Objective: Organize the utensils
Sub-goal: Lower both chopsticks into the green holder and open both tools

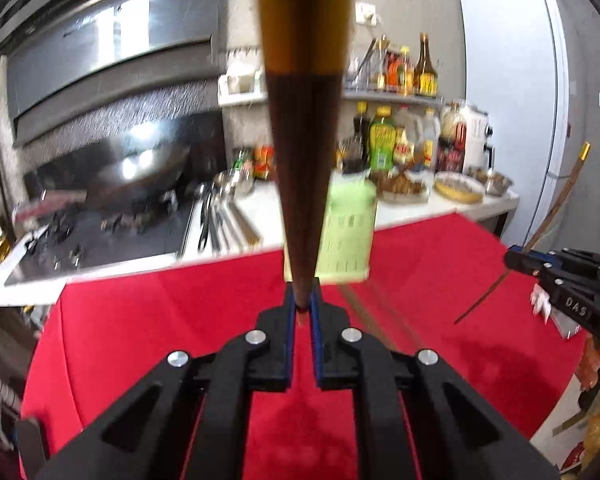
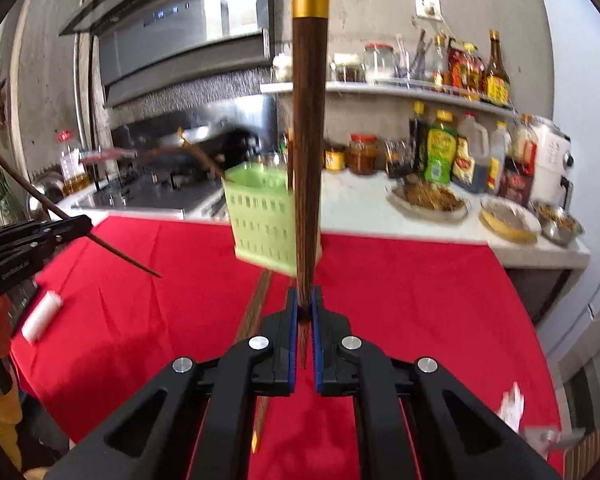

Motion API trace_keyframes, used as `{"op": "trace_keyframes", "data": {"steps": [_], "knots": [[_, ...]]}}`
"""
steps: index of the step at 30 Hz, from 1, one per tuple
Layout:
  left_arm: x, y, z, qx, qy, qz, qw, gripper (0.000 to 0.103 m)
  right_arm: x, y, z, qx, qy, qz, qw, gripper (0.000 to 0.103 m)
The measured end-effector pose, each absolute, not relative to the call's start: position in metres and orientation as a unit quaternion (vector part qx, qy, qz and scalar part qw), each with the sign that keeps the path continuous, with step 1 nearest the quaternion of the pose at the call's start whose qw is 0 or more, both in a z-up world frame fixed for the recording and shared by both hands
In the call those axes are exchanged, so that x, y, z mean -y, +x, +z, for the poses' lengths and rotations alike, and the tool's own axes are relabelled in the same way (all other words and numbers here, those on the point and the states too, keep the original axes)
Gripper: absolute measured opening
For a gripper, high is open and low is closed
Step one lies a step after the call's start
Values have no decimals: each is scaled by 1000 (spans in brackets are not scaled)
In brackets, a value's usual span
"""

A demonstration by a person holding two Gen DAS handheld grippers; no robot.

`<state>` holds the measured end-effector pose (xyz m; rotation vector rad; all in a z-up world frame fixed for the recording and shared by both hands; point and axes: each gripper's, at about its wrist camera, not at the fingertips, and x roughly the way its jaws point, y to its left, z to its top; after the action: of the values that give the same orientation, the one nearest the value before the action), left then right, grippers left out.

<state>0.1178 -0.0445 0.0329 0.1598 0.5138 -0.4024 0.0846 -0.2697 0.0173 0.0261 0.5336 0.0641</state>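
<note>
My left gripper point(image 1: 302, 300) is shut on the thin tip of a brown chopstick point(image 1: 304, 160) with a gold end, which stands up toward the camera. My right gripper point(image 2: 305, 300) is shut the same way on a second brown chopstick point(image 2: 306, 160). Each gripper also shows in the other's view: the right gripper point(image 1: 516, 262) at the right edge, the left gripper point(image 2: 84, 224) at the left edge. A pale green slotted utensil holder point(image 2: 264, 216) stands at the far edge of the red cloth point(image 2: 400, 300), ahead of both grippers, with one chopstick point(image 2: 204, 158) leaning out of it. More chopsticks point(image 2: 256, 312) lie on the cloth.
A white roll point(image 2: 42, 316) lies on the cloth at the left. Behind the holder, the white counter point(image 2: 360, 204) carries sauce bottles, jars and dishes of food. A stove with a wok point(image 1: 140, 172) is at the back left, metal utensils point(image 1: 216, 220) beside it. A white fridge point(image 1: 512, 100) stands at the right.
</note>
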Motion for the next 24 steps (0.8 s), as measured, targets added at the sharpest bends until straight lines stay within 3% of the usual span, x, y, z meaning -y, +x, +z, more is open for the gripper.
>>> {"op": "trace_keyframes", "data": {"steps": [11,24], "knots": [[90,199,120,-199,73,-219,952,6,272,162,135,-159,-12,40,986,6],[135,299,51,-286,103,-215,928,7,263,272,70,-254,-29,69,964,7]]}}
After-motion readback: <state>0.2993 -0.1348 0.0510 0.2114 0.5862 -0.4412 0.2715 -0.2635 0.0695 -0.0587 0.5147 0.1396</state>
